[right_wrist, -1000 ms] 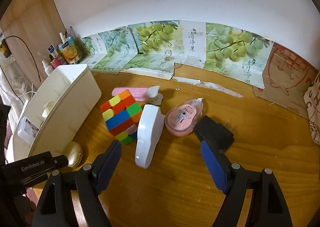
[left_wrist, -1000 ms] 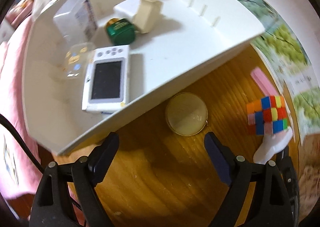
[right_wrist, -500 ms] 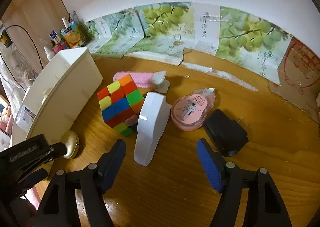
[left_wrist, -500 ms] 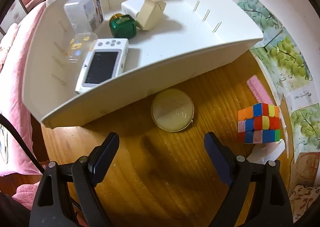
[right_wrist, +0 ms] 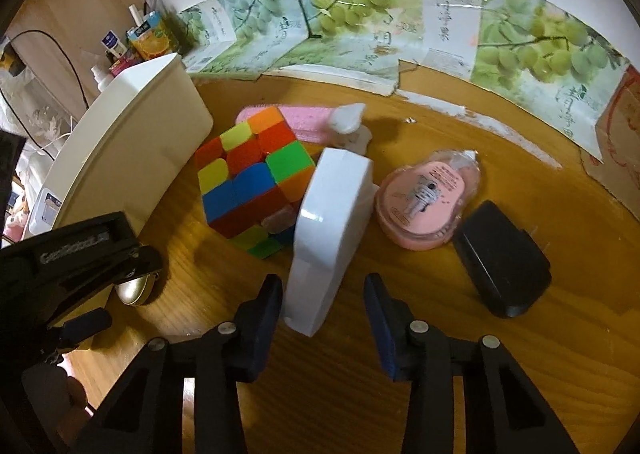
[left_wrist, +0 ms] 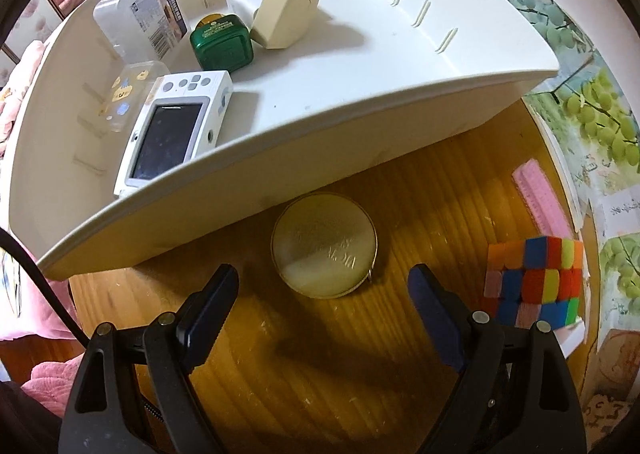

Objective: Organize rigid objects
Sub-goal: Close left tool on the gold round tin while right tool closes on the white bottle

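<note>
In the left wrist view a round gold compact [left_wrist: 324, 244] lies on the wooden table against the front wall of a white bin [left_wrist: 360, 126]. My left gripper [left_wrist: 322, 282] is open just above it, a finger on either side, not touching. In the right wrist view a flat white case [right_wrist: 328, 238] stands on edge and leans on a colour cube [right_wrist: 252, 190]. My right gripper [right_wrist: 323, 290] straddles the case's near end. Its jaws are closing, and a gap still shows at the right pad [right_wrist: 374, 294].
The bin holds a white handheld device [left_wrist: 172, 134], a green tin [left_wrist: 222, 42], a beige box [left_wrist: 286, 10] and a clear box [left_wrist: 140, 10]. A pink tape dispenser [right_wrist: 428, 198], a black charger [right_wrist: 504, 258] and a pink comb [right_wrist: 304, 122] lie on the table. Grape posters line the wall.
My right gripper has come down onto the white case and its jaws have narrowed around it. My left gripper has shifted and dropped, so the compact now sits between its fingers.
</note>
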A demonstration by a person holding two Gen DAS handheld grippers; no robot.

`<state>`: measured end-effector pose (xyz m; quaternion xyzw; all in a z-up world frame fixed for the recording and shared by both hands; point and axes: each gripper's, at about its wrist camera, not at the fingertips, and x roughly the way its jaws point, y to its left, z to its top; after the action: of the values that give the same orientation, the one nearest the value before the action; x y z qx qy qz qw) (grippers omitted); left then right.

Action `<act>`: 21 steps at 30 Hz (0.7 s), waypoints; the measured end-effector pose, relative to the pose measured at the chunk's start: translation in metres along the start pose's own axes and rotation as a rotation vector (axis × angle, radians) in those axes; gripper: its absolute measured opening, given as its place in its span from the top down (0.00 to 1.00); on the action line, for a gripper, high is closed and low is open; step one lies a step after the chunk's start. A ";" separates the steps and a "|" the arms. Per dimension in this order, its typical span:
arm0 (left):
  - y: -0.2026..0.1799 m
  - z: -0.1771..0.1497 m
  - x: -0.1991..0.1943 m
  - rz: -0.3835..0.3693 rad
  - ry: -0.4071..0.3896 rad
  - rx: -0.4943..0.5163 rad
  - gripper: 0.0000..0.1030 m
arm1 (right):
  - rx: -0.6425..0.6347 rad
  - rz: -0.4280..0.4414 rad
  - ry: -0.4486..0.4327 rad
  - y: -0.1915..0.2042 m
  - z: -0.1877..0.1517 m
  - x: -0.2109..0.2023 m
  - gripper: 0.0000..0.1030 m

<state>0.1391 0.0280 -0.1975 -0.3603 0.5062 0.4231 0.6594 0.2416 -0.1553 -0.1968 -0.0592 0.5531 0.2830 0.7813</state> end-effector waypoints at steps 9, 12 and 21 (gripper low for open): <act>-0.014 0.017 0.022 0.048 0.013 -0.017 0.15 | -0.030 0.008 0.002 -0.001 -0.001 0.000 0.73; -0.019 0.021 0.027 0.044 0.003 -0.020 0.15 | -0.031 0.006 0.005 -0.002 -0.002 -0.002 0.74; -0.014 0.024 0.027 0.055 -0.016 -0.030 0.16 | -0.016 -0.007 0.014 -0.008 -0.009 -0.009 0.81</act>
<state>0.1641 0.0495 -0.2174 -0.3527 0.5042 0.4518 0.6460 0.2365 -0.1694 -0.1939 -0.0691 0.5561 0.2844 0.7779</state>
